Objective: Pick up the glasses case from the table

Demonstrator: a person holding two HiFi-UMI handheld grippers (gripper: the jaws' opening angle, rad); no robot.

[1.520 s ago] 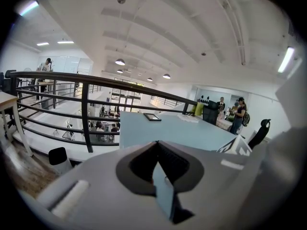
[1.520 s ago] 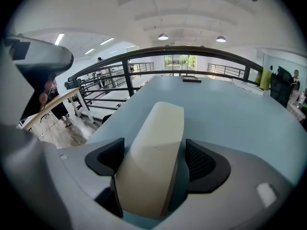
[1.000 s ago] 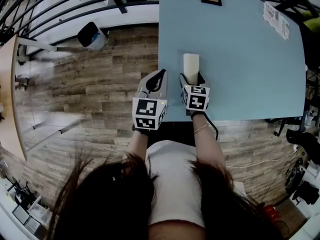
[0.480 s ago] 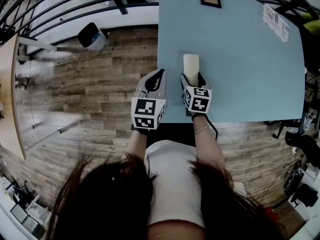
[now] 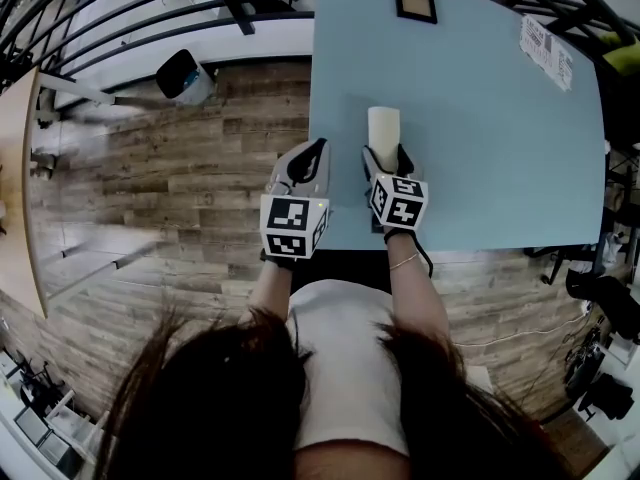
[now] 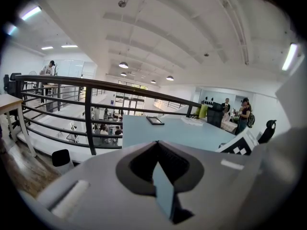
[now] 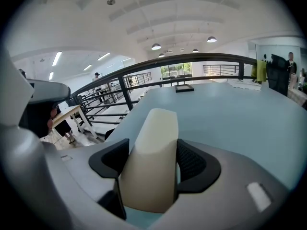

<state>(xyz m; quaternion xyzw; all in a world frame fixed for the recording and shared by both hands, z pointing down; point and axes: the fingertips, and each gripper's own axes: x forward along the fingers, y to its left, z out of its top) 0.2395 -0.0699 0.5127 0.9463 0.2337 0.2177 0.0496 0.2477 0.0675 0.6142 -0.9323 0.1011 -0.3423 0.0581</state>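
Observation:
The glasses case (image 5: 383,128), cream and oblong, is over the light blue table (image 5: 480,148) close to its near left corner. My right gripper (image 5: 385,158) is shut on the case's near end. In the right gripper view both dark pads (image 7: 194,164) press the sides of the case (image 7: 156,128), whose far end points away over the table (image 7: 230,114). My left gripper (image 5: 318,150) hangs at the table's left edge, a little left of the case and apart from it. Its jaws (image 6: 158,164) are together and hold nothing.
A small dark picture frame (image 5: 415,0) lies at the table's far edge, and a printed sheet (image 5: 546,38) at its far right. Left of the table are wooden floor, a dark bin (image 5: 183,75) and a black railing (image 5: 150,8). The person's body is against the near edge.
My right gripper has risen slightly with the case still between its pads. The left gripper has stayed almost where it was.

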